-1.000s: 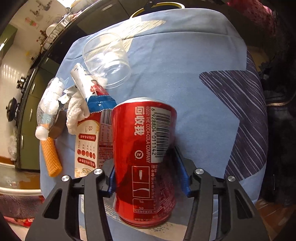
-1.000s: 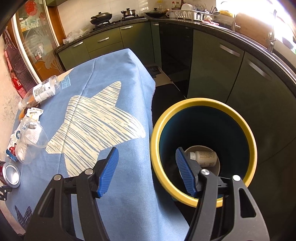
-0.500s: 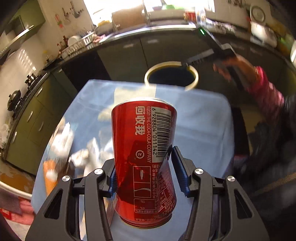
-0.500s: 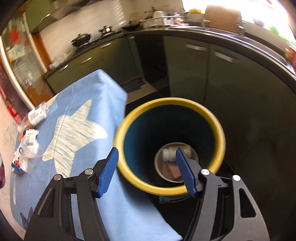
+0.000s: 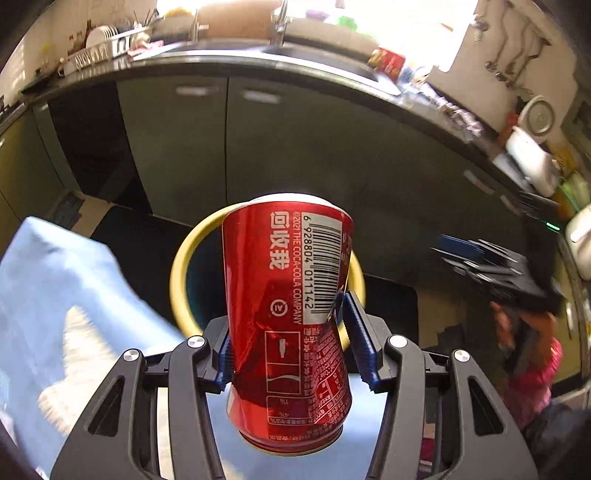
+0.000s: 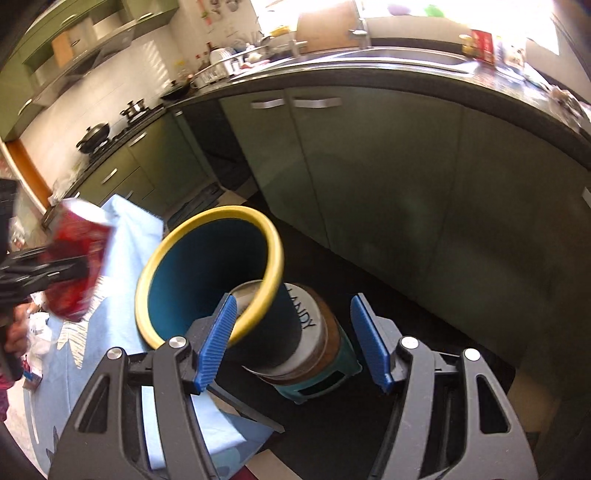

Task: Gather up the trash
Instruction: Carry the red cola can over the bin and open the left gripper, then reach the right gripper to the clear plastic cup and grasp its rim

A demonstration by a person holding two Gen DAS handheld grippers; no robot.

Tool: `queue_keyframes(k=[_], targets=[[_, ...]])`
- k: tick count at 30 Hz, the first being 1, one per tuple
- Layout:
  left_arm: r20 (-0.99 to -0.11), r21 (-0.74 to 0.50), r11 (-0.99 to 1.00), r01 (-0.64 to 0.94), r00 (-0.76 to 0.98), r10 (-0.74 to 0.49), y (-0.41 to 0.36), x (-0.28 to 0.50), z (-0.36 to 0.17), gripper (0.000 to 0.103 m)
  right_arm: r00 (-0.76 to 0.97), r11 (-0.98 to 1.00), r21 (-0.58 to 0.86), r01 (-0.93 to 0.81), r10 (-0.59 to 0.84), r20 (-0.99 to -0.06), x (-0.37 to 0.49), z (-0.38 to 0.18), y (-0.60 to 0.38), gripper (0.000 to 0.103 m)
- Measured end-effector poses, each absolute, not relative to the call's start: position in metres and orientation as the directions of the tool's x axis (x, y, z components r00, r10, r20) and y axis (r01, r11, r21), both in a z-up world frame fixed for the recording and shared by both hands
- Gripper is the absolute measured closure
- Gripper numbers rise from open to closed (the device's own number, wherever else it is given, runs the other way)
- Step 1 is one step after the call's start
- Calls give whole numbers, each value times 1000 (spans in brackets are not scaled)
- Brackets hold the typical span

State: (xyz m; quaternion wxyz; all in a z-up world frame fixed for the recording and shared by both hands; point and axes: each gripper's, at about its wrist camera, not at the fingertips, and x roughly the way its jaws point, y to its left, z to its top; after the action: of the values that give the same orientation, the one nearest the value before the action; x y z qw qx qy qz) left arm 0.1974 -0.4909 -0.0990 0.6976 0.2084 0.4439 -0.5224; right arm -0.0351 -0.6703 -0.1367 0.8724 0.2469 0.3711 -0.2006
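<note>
While clamped in the left tongs (image 5: 286,345), red can (image 5: 286,314) upright before yellow-rimmed bin (image 6: 207,280), right tongs (image 6: 293,343) apart, empty.

light: blown-out window (image 5: 332,22) glare | blur: motion-smeared background | edges: fisheye-curved

The right gripper (image 6: 295,339) hangs with empty, parted jaws above a yellow-rimmed bin (image 6: 273,258). At left, a blurred red can (image 6: 77,258) nears it.
</note>
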Motion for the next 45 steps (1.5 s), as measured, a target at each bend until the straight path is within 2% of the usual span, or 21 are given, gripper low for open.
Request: queue_keyframes(k=[2, 3, 4, 6, 11, 13, 15, 19, 23, 26, 32, 37, 39, 40, 45], targets=[[-852, -157, 389, 908, 74, -517, -517, 205, -116, 51, 638, 790, 286, 543, -166, -752, -38, -140, -675, 42], [-857, -150, 394, 907, 80, -509, -523, 206, -122, 48, 636, 788, 289, 544, -164, -754, -39, -142, -678, 41], [-860, -140, 400, 906, 89, -503, -529, 205, -126, 39, 634, 787, 289, 545, -161, -756, -40, -143, -679, 41], [-857, -121, 410, 904, 114, -503, -537, 205, -128, 33, 632, 787, 291, 544, -157, -759, -39, -145, -681, 41], [-805, -119, 402, 908, 149, -574, -519, 197, -103, 29, 641, 792, 303, 529, -139, -755, -35, -147, -678, 41], [-776, -119, 409, 905, 172, -607, -493, 191, -90, 20, 644, 798, 307, 519, -129, -754, -32, -148, -674, 41], [-736, -133, 419, 898, 194, -649, -467, 179, -73, 18, 645, 806, 307, 505, -117, -755, -28, -148, -668, 41], [-650, -176, 466, 867, 254, -717, -395, 163, -42, 7, 644, 828, 300, 473, -93, -759, -17, -146, -654, 40], [-564, -190, 555, 810, 372, -737, -307, 145, -20, 5, 636, 862, 275, 427, -69, -769, 0, -142, -632, 40], [-521, -168, 663, 730, 505, -688, -237, 140, -8, 5, 631, 893, 251, 373, -46, -775, 16, -136, -606, 40], [-472, -150, 852, 502, 720, -508, -100, 133, -4, 5, 628, 955, 210, 212, 32, -777, 61, -121, -535, 40], [-460, -144, 937, 318, 817, -348, -16, 125, -18, 5, 610, 981, 193, -17, 163, -775, 109, -108, -451, 40], [-470, -171, 943, 285, 818, -332, 12, 123, -26, 5, 598, 977, 181, -109, 211, -773, 123, -103, -416, 39], [-473, -184, 944, 273, 817, -328, 22, 122, -30, 5, 594, 972, 172, -159, 233, -770, 129, -101, -398, 38], [-499, -209, 953, 220, 814, -298, 52, 117, -54, 5, 594, 917, 59, -394, 303, -745, 141, -94, -313, 18]])
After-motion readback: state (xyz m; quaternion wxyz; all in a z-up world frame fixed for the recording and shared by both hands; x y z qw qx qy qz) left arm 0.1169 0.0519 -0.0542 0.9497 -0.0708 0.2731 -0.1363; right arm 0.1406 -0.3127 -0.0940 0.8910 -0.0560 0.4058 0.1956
